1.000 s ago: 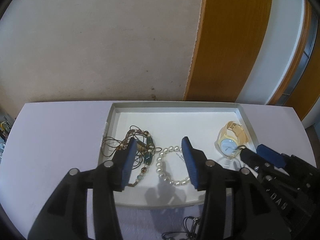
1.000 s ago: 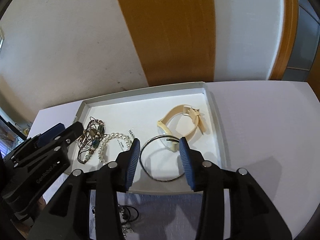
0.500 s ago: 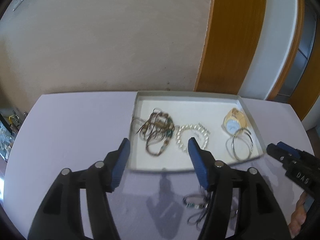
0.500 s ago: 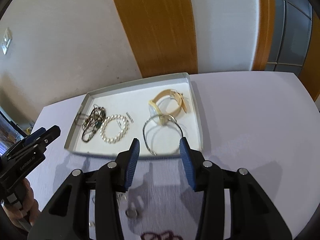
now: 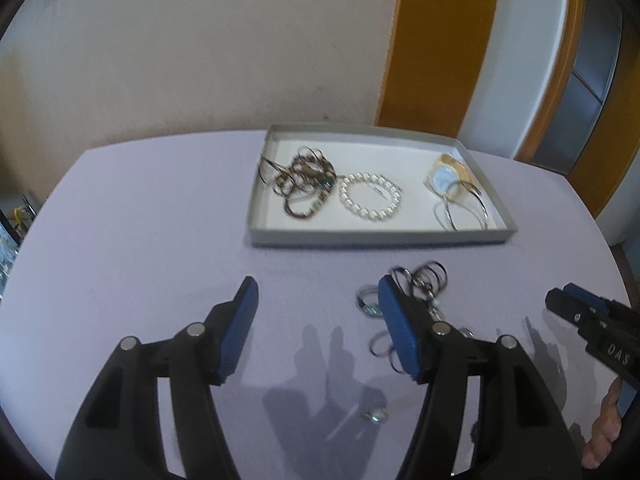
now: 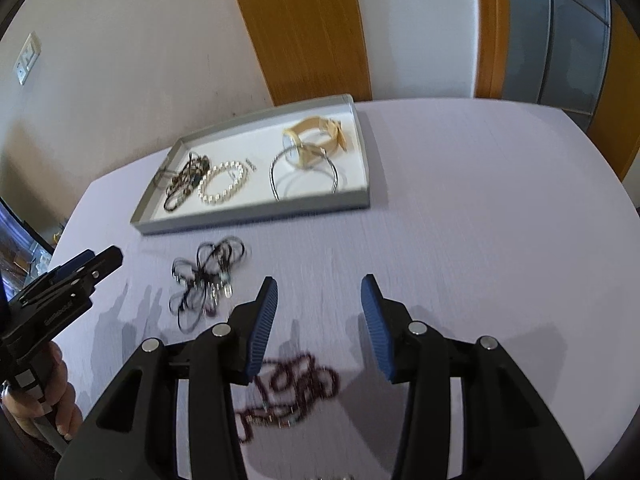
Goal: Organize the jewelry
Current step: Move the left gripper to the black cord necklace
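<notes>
A grey tray [image 5: 380, 237] [image 6: 256, 216] on the lilac table holds a tangled brown cord necklace [image 5: 304, 184] [image 6: 184, 182], a pearl bracelet [image 5: 370, 197] [image 6: 224, 182], a tan watch [image 5: 446, 174] [image 6: 320, 136] and a silver bangle [image 5: 464, 208] [image 6: 304, 174]. A black cord necklace [image 5: 420, 284] [image 6: 208, 276] lies on the table in front of the tray. A dark red bead necklace [image 6: 292, 392] lies under my right gripper [image 6: 318, 312], which is open and empty. My left gripper [image 5: 316, 324] is open and empty, left of the black cord. A small ring [image 5: 372, 416] lies below it.
The lilac table [image 5: 140, 240] [image 6: 480, 220] ends near a cream wall and a wooden door frame [image 5: 436, 40]. My right gripper shows at the right edge of the left wrist view [image 5: 592, 320]; my left gripper shows at the left of the right wrist view [image 6: 64, 288].
Both grippers have pulled back and up from the tray. The tray now lies farther off, and the loose necklaces in front of it have come into view.
</notes>
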